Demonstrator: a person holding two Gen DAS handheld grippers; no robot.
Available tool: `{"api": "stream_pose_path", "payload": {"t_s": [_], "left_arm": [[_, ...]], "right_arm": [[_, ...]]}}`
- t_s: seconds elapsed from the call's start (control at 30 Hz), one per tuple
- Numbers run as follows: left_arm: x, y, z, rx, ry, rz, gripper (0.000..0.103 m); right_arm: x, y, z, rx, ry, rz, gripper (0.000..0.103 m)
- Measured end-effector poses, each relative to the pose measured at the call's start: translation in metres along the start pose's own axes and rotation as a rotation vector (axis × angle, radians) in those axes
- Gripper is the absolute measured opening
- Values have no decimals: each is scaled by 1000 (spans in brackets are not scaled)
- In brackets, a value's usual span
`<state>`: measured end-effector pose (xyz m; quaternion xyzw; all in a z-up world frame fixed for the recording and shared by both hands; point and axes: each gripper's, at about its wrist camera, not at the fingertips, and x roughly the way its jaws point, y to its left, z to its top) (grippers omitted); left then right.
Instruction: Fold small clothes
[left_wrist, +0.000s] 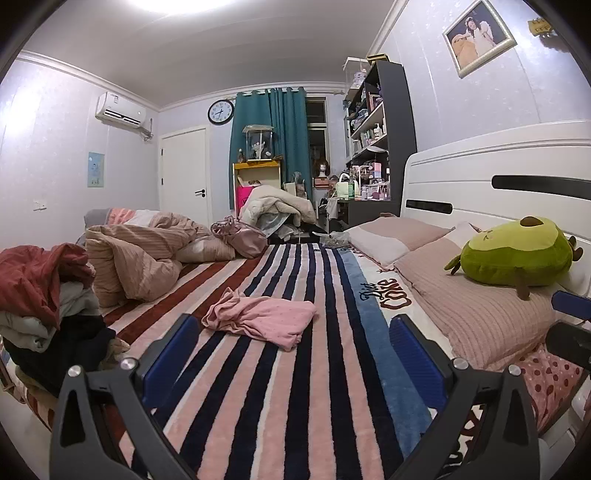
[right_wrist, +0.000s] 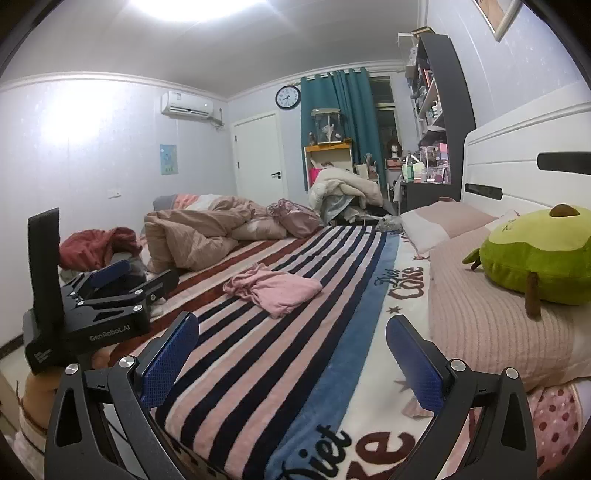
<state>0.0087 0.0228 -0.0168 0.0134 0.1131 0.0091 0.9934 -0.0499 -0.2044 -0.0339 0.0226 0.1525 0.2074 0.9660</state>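
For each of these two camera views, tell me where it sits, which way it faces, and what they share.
Left wrist: on the left hand-held gripper, facing along the striped blanket toward the crumpled pink garment; its own open blue-padded fingers show.
Right wrist: on the right hand-held gripper, same heading; its open fingers show, plus the left hand-held gripper at left.
Shared: pink garment, blanket, green avocado plush, round wall clock.

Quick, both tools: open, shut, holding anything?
Left tool: open, empty.
Right tool: open, empty.
Pink garment lies loose on the bed, untouched.
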Motion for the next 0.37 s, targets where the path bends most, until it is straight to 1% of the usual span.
{"api": "stream_pose_path", "payload": {"t_s": [0.23,0.37], "left_arm": [[0,-1,0,4,1,0,102],[-2,1,-1,2,9,-2,102]], "right_arm": [[2,3,-2,-4,1,-25,101],[3,6,-3,-3,8,-17,101]]}}
